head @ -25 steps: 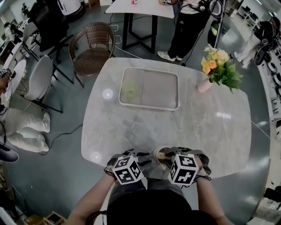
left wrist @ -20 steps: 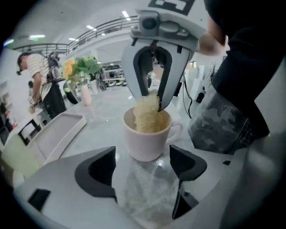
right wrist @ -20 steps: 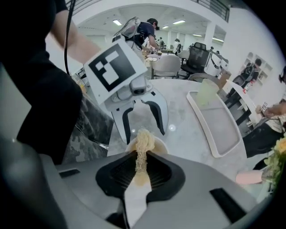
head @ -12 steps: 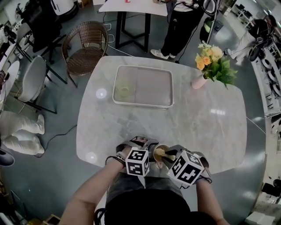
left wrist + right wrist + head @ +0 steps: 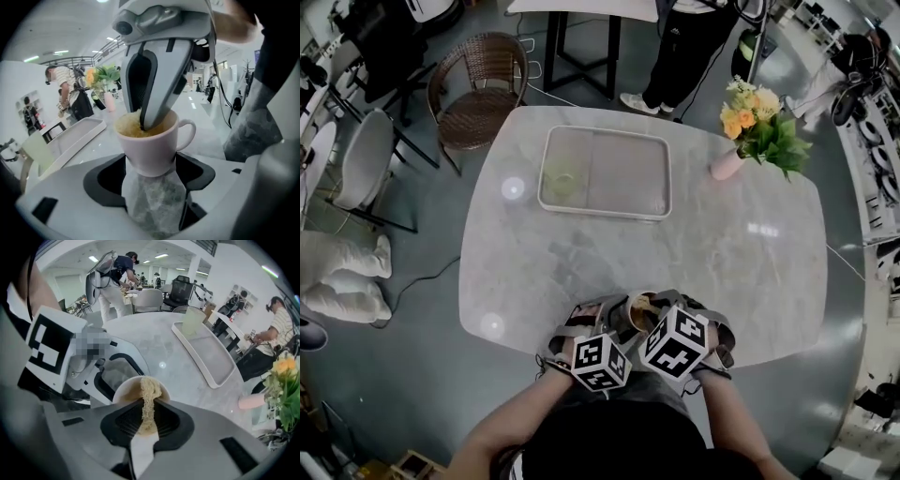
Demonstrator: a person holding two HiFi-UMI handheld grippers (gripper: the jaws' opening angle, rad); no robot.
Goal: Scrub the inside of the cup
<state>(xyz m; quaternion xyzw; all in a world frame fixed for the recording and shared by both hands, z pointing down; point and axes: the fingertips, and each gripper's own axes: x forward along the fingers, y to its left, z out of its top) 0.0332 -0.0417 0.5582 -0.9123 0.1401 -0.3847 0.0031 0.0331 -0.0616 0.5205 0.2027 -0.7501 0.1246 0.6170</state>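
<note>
Your left gripper (image 5: 152, 177) has just been closing its jaws, and they now clasp the lower body of the pale pink ceramic cup with a handle (image 5: 149, 143). The cup is upright at the near edge of the grey-white marble table (image 5: 581, 262). Just to its right, your right gripper (image 5: 146, 422) points steeply down, its jaws pinched together on a tan fibrous scrubbing pad (image 5: 149, 392); the pad's end and the jaw tips dip inside the cup's mouth.

Open-plan office-cum-lab: black swivel chairs (image 5: 382, 45), a wicker chair (image 5: 480, 94), cluttered side desks (image 5: 877, 155), ceiling strip lights (image 5: 161, 256) (people (image 5: 694, 47) stand about nearby).
</note>
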